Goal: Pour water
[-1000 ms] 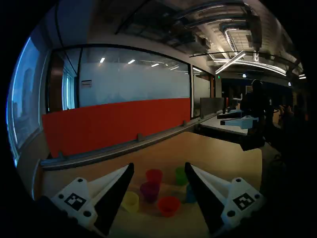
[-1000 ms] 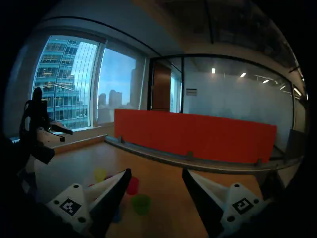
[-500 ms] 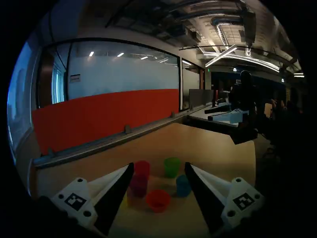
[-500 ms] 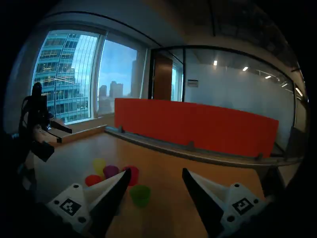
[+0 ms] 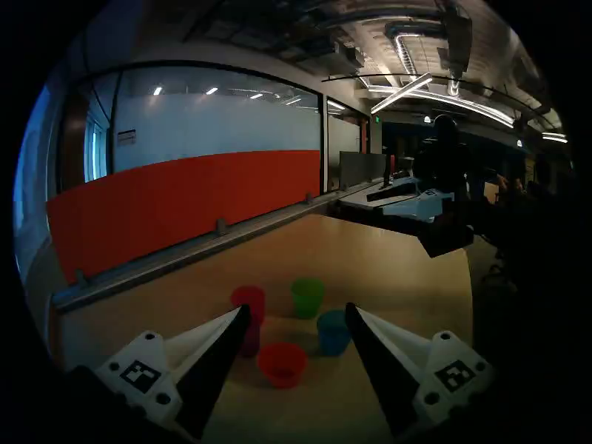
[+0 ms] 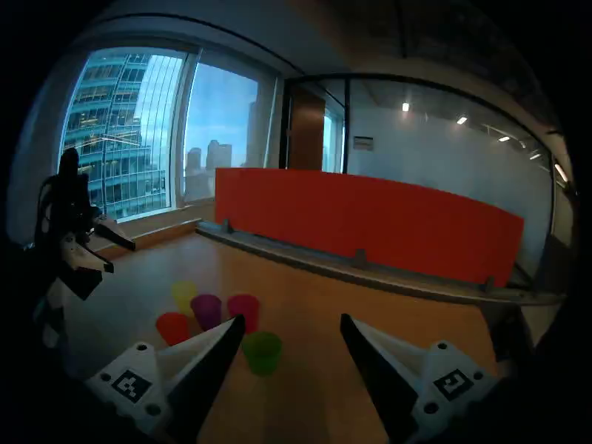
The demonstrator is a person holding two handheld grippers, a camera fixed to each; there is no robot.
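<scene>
Cups (image 5: 282, 364) cluster on desk (image 5: 385, 266) just beyond left gripper (image 5: 296, 306).

Dim room: wood tabletop (image 5: 385, 259), orange partition (image 6: 370, 214) behind, tall windows (image 6: 111, 133) facing towers, ceiling strip lights (image 5: 405, 90)

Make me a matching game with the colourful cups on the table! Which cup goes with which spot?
As seen in the right gripper view.

Cups:
1. green cup
2. yellow cup
3. purple cup
4. orange cup

Spots:
A. between the yellow cup and the pink cup
B. closest to the open right hand-held gripper
C. farthest back in the group
D. farthest left, in front of the yellow cup

Pairs: 1-B, 2-C, 3-A, 4-D
</scene>
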